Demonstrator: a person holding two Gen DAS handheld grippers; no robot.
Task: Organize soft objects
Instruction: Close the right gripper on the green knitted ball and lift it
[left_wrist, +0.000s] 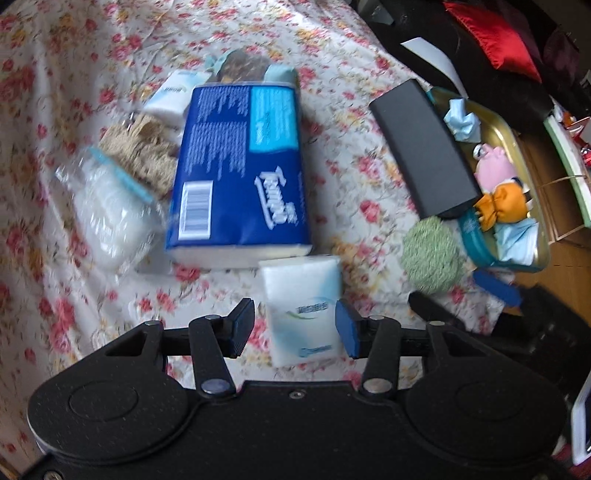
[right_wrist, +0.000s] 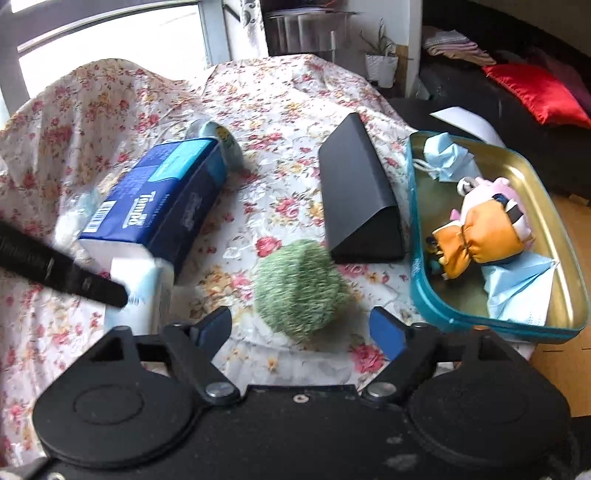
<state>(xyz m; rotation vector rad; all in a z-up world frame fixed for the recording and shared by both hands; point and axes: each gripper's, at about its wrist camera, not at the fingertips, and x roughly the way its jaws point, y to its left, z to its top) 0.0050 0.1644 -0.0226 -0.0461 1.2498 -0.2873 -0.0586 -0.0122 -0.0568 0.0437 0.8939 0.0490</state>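
Sorting remained unfinished: our left gripper (left_wrist: 294, 328) clamped a tissue pack (left_wrist: 303, 306); our right gripper (right_wrist: 300, 328) gaped over the green ball (right_wrist: 301, 288), tin (right_wrist: 417, 236) at three o'clock.

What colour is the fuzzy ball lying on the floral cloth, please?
Green, flecked with paler fibres; the fuzzy ball shows best in the right wrist view.

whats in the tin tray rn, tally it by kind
In the tin:
light blue face masks: 2
plush toys: 2, one pink, one orange
total: 4
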